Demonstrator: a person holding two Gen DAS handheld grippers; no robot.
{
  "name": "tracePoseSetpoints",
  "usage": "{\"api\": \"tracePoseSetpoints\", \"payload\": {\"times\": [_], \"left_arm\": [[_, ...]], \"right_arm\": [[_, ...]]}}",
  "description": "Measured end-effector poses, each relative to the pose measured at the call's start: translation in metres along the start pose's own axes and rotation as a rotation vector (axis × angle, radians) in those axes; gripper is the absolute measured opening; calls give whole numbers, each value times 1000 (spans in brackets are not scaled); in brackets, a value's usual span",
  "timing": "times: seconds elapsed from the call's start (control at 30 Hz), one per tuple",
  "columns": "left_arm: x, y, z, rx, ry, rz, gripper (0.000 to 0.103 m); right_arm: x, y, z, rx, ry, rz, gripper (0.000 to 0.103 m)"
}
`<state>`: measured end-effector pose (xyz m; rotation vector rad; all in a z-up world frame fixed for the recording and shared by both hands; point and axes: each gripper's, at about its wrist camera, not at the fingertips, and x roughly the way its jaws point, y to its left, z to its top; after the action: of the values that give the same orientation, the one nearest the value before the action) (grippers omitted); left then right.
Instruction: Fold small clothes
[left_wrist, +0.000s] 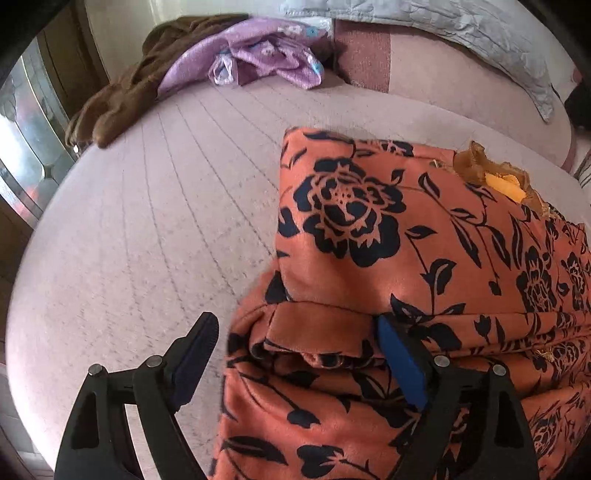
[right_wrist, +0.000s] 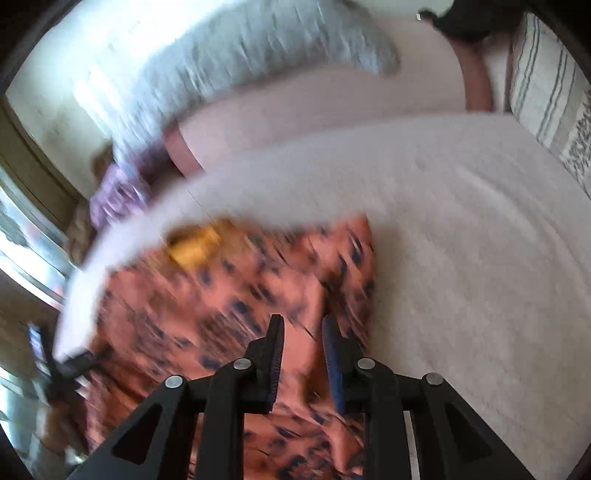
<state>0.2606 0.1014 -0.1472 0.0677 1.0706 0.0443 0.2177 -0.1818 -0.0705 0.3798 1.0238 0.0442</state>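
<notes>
An orange garment with a dark floral print (left_wrist: 369, 240) lies partly folded on the pale pink bed (left_wrist: 147, 221), a yellow label at its collar. My left gripper (left_wrist: 295, 325) is open, its jaws wide apart over the garment's near folded edge; the right finger (left_wrist: 402, 362) touches the cloth. In the blurred right wrist view, my right gripper (right_wrist: 303, 325) hovers over the same garment (right_wrist: 221, 295) with a narrow gap between the jaws and nothing clearly pinched.
A purple garment (left_wrist: 258, 55) and a brown one (left_wrist: 122, 92) lie heaped at the bed's far left. A grey quilted blanket (left_wrist: 461, 33) and a striped pillow (right_wrist: 546, 85) sit at the far side. A window is at the left.
</notes>
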Motion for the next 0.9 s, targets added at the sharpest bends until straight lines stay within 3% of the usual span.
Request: {"api": "tracePoseSetpoints", "payload": {"times": [0.1, 0.17, 0.23, 0.27, 0.3, 0.33, 0.4, 0.43, 0.5, 0.57, 0.67, 0.8, 0.9], "left_arm": [[-21, -2, 11, 4, -79, -14, 87], [-27, -5, 18, -4, -106, -32, 87], [-4, -8, 20, 22, -19, -19, 87], [19, -6, 17, 29, 65, -25, 89], [20, 0, 16, -14, 42, -61, 92], [19, 6, 17, -47, 32, -78, 93], [16, 11, 17, -56, 35, -90, 93], [15, 12, 16, -55, 35, -90, 93], [3, 15, 9, -45, 33, -89, 92], [-23, 22, -9, -10, -25, -92, 92], [-63, 36, -39, 37, -85, -107, 92], [-100, 63, -87, 13, -72, -153, 92], [-111, 81, -126, -41, -23, -193, 92]], "right_arm": [[15, 7, 15, 53, 39, 177, 24], [47, 1, 15, 113, 115, 272, 33], [87, -17, 3, 189, 221, 271, 36], [106, -31, -2, 245, 251, 243, 30], [110, -44, -5, 305, 236, 291, 30], [105, -55, -7, 370, 209, 339, 33], [84, -56, -3, 348, 159, 302, 40], [77, -55, -1, 309, 142, 297, 62], [85, -53, -3, 240, 188, 305, 58], [79, -53, -1, 260, 190, 273, 55], [33, -43, -5, 174, 142, 241, 59], [-30, -52, -41, 131, 155, 200, 59], [-79, -66, -95, 144, 200, 182, 59]]}}
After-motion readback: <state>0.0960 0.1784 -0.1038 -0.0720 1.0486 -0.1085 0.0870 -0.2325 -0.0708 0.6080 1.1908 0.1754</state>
